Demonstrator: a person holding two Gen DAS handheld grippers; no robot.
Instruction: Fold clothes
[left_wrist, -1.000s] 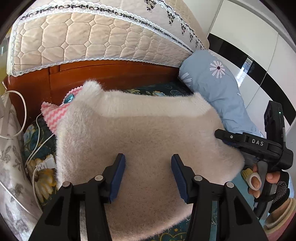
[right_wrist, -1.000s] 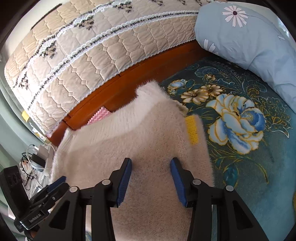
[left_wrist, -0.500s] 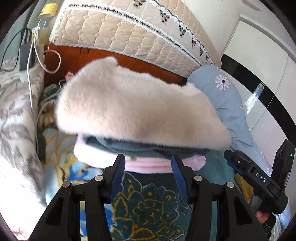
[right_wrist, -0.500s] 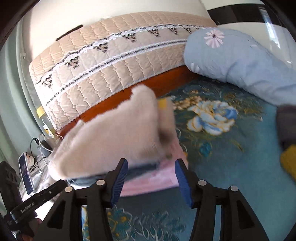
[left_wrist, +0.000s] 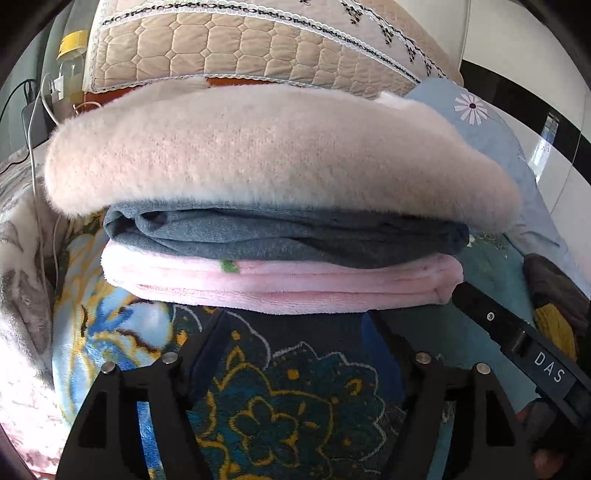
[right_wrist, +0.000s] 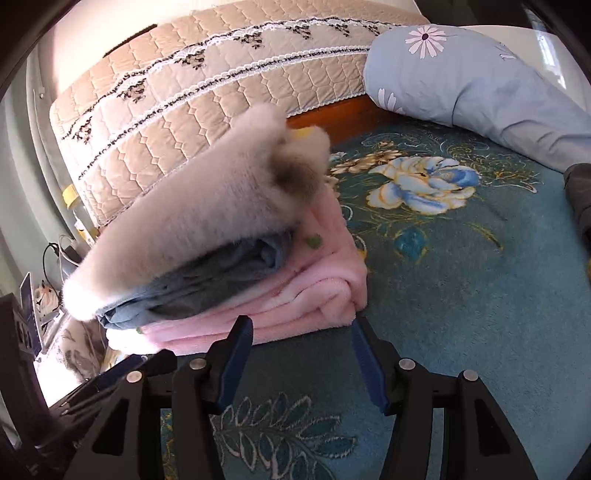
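Left gripper (left_wrist: 293, 325) on my left wrist feed: jaws spread wide, tips slipped under pink folded garment (left_wrist: 280, 284), nothing pinched that I can see. Grey garment (left_wrist: 284, 232) on top of pink, fluffy cream sweater (left_wrist: 273, 147) topmost. Stack sits on floral blanket (left_wrist: 295, 398).

Right wrist feed: right gripper (right_wrist: 301, 347) jaws wide apart, holding nothing, tips just at near edge of pink layer (right_wrist: 314, 291). Blue pillow (right_wrist: 480, 85) well behind.

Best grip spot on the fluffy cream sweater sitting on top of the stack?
Probably the cream sweater front folded edge, approached level from the camera side. That rounded edge overhangs the grey garment and pink blanket, so one finger could slip under it without catching the layers below.
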